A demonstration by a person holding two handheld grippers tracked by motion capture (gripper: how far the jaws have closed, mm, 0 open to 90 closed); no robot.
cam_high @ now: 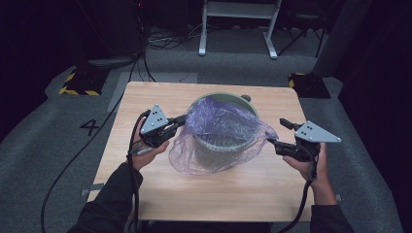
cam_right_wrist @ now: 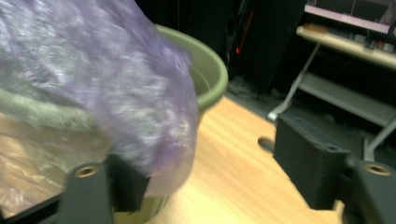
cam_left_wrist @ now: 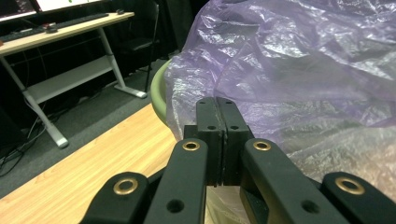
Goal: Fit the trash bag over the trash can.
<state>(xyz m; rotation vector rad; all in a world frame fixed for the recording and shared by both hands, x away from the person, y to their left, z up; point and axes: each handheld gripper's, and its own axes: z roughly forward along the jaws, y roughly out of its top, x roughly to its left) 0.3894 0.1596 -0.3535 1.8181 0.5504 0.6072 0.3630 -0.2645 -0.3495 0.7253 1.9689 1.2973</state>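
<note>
Nearest the camera in the high view, two dark sleeves enter from the bottom edge, each hand carrying a gripper. We note the left gripper (cam_high: pixel 180 121) at centre left of the frame, its tip against the left edge of the bag (cam_high: pixel 218 133). In the left gripper view its jaws are pressed flat together in the lower middle of the frame, with bag film draped right behind and around them; whether any film is caught between the pads we cannot tell.

The right gripper (cam_high: pixel 276 133) sits at centre right in the high view, beside the bag's right-hand flap. In the right gripper view its jaws stand spread wide: one at lower left, with the bag (cam_right_wrist: pixel 93 79) hanging over it, the other at lower right, well clear of the film. The pads do not press on the film.

The bag is thin, purple and translucent, draped over a green bin (cam_high: pixel 222 97) that stands at the middle of the wooden table (cam_high: pixel 252 189). The film covers the bin's near side and spills onto the tabletop at lower left of the bin; the far rim shows bare.
</note>
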